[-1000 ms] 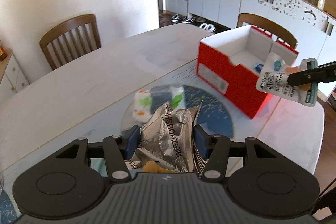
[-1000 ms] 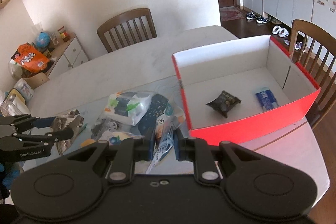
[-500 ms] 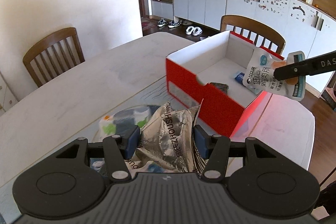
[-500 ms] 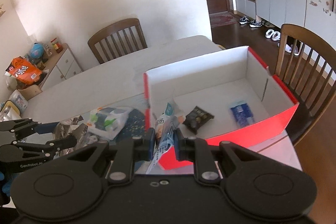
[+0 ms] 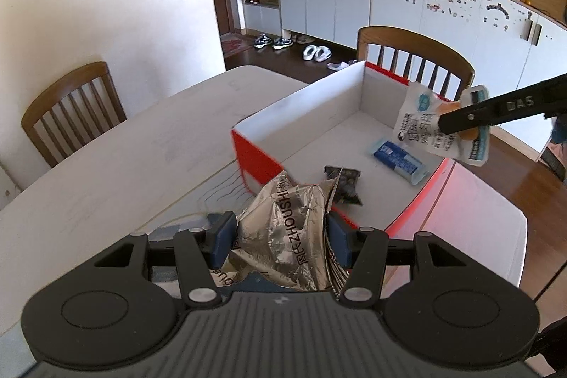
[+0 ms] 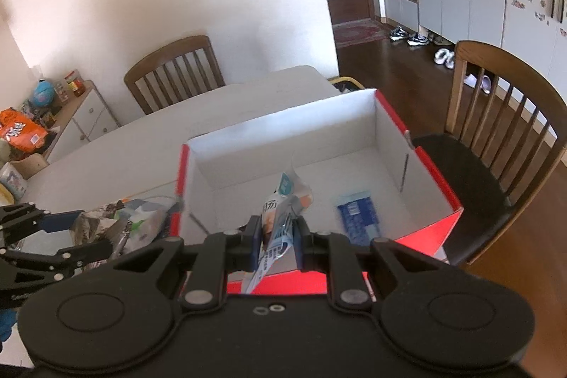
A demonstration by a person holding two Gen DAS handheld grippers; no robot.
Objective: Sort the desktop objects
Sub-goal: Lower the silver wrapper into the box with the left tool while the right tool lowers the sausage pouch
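Observation:
My left gripper [image 5: 281, 238] is shut on a crumpled silver foil snack bag [image 5: 287, 236], held just short of the near corner of the red box [image 5: 253, 162]. My right gripper [image 6: 275, 241] is shut on a white and blue pouch [image 6: 280, 218] above the red box [image 6: 430, 229]. From the left wrist view that pouch [image 5: 430, 126] hangs over the box's far right side, pinched by the right gripper [image 5: 460, 126]. Inside the box lie a dark snack packet [image 5: 345, 183] and a blue sachet [image 5: 397, 160], the latter also in the right wrist view [image 6: 358, 216].
The box stands near the right end of a white table [image 5: 117, 165]. More packets [image 6: 141, 218] lie on the table left of the box. Wooden chairs [image 5: 71, 108] [image 6: 503, 116] stand at the table's far and right sides. Cabinets line the back wall.
Both grippers have carried their packets to the right toward the red box. The right one now hangs over the box's inside; the left one has reached its near corner.

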